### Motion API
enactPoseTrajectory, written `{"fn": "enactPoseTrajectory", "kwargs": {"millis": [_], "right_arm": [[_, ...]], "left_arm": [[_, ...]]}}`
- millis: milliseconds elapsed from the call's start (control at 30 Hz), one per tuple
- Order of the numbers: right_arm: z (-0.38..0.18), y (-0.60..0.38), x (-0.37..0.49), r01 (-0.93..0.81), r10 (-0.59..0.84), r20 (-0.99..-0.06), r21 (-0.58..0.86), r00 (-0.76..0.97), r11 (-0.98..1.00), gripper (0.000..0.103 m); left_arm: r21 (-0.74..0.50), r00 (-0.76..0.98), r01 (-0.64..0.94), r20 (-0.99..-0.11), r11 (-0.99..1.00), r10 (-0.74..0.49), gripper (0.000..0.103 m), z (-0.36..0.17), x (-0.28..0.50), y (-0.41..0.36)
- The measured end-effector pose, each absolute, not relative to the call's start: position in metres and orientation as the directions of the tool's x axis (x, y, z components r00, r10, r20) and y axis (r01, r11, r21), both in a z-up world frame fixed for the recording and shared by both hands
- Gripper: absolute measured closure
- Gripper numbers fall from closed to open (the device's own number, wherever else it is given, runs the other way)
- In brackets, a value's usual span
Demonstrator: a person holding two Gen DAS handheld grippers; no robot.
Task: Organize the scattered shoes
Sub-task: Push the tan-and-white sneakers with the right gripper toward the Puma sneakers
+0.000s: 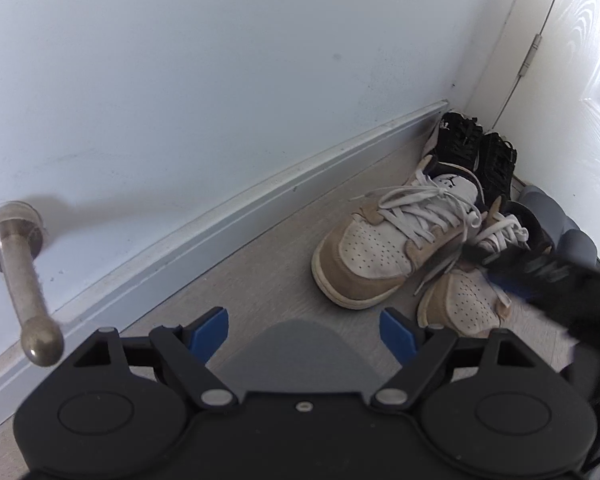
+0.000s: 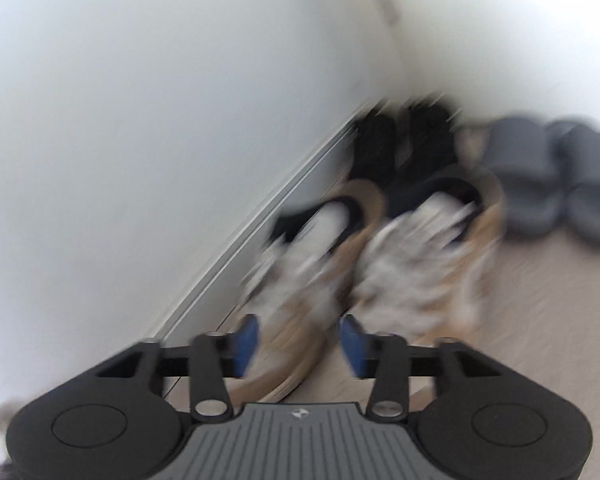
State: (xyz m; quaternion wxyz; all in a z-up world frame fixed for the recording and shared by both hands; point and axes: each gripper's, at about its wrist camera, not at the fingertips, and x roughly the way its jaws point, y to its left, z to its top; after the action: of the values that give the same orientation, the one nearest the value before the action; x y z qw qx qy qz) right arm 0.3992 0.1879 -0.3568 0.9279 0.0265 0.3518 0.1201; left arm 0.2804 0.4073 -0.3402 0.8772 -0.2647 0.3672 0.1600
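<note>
Skirting board (image 1: 228, 216): pale grey.
Sneakers (image 1: 384, 248) beside it: white perforated toes, tan trim, cream soles, white laces, black collars.
Shoes (image 1: 476, 152) at its corner end: black, black laces.
Slippers (image 2: 556, 184), farther from it: plain grey.
Floor (image 1: 268, 264): beige.
Left gripper (image 1: 304, 334): black, blue pads.

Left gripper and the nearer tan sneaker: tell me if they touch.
Apart. In the left wrist view, bare floor shows between the open left gripper and the tan sneaker ahead.
</note>
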Motion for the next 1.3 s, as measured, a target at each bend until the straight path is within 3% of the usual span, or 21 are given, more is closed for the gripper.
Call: {"fn": "enactPoseTrajectory", "kwargs": {"millis": [67, 233, 267, 433, 800, 967, 1133, 1200, 1300], "right_arm": [[-0.361, 0.175, 0.423, -0.147, 0.160, -0.688, 0.077, 0.708, 0.986, 0.021], [-0.402, 0.166, 0.449, -0.211, 0.205, -0.785, 0.096, 0.585, 0.973, 0.021], [-0.409, 0.170, 0.450, -0.230, 0.200, -0.791, 0.077, 0.578, 0.970, 0.015], [-0.414, 0.175, 0.447, -0.220, 0.196, -0.788, 0.079, 0.584, 0.972, 0.010], [-0.415, 0.168, 0.433, -0.316, 0.293, -0.755, 0.120, 0.586, 0.941, 0.021], [-0.415, 0.170, 0.416, -0.385, 0.301, -0.755, 0.070, 0.583, 0.920, 0.029], [-0.406, 0.177, 0.415, -0.348, 0.252, -0.772, 0.042, 0.584, 0.936, 0.029], [-0.392, 0.187, 0.401, -0.323, 0.184, -0.742, -0.046, 0.645, 0.945, 0.029], [-0.380, 0.202, 0.373, -0.398, 0.237, -0.682, -0.087, 0.692, 0.913, 0.029]], "left_arm": [[-0.347, 0.679, -0.464, -0.731, 0.815, 0.075, 0.019, -0.342, 0.281, 0.403], [-0.351, 0.687, -0.449, -0.724, 0.822, 0.066, 0.019, -0.337, 0.283, 0.399], [-0.356, 0.690, -0.447, -0.721, 0.821, 0.063, 0.019, -0.336, 0.283, 0.400], [-0.363, 0.686, -0.447, -0.725, 0.818, 0.054, 0.019, -0.337, 0.283, 0.400], [-0.340, 0.683, -0.419, -0.729, 0.842, 0.045, 0.019, -0.336, 0.290, 0.385], [-0.348, 0.691, -0.405, -0.723, 0.846, 0.033, 0.019, -0.334, 0.291, 0.380], [-0.340, 0.685, -0.402, -0.728, 0.850, 0.033, 0.019, -0.335, 0.292, 0.376], [-0.320, 0.689, -0.401, -0.723, 0.859, 0.052, 0.019, -0.331, 0.290, 0.375], [-0.316, 0.698, -0.404, -0.713, 0.859, 0.066, 0.019, -0.328, 0.288, 0.379]]}}
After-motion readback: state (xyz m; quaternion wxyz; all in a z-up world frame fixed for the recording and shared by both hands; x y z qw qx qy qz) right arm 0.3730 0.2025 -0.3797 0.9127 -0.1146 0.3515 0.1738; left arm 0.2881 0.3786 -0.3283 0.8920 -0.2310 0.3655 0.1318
